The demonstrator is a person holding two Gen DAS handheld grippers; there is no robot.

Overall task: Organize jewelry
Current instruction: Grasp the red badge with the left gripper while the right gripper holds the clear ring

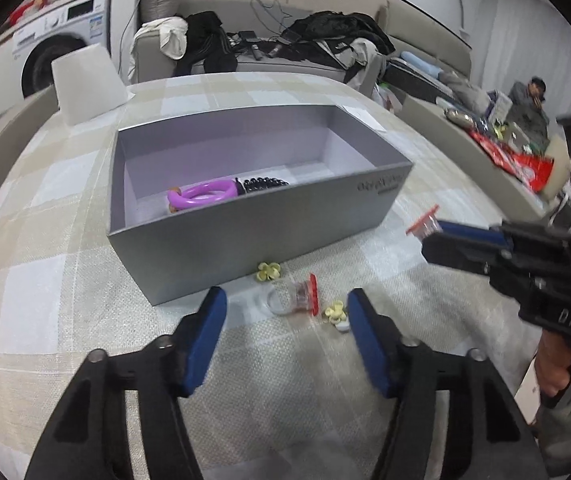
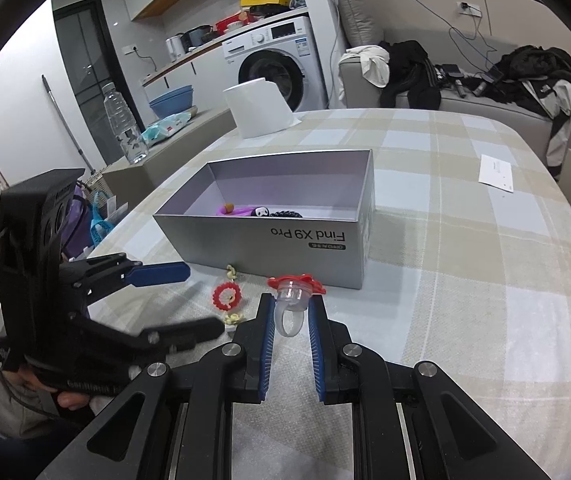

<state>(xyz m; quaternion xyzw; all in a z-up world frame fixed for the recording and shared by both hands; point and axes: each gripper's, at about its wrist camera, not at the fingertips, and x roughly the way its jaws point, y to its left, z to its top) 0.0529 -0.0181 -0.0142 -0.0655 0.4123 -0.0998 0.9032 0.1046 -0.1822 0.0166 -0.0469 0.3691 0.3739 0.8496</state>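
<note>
Sitting between the blue pads of the right tongs (image 2: 291, 312) is a clear plastic toy ring (image 2: 290, 307) with a chunky see-through dome and a red frilly collar around it. The tongs are closed onto its sides, band end toward the camera, and it's held just in front of the grey box (image 2: 285, 240). A second ring of the same sort (image 1: 291, 298) is seen from the left wrist view, lying on its side on the checked tabletop (image 1: 65, 280) close to the box's near wall, ahead of the left tongs (image 1: 287, 304), which are spread wide apart with nothing between them. Two small yellow flower pieces are found beside it, one (image 1: 268, 271) right against the box and one (image 1: 334, 312) near the right-hand pad.

Inside the box, a purple bangle (image 1: 201, 196) and a black coiled hair tie (image 1: 263, 183) are shown best from the left wrist view. From the right wrist view only slivers of them are caught over the wall, but the upside-down "Find X9 Pro" lettering can be read, which is just a blur in the other view. The second ring's red toothed collar is seen face-on there as well, and the left gripper is caught from the side. A white paper slip (image 2: 496, 173) on the tabletop is also clearer there.
</note>
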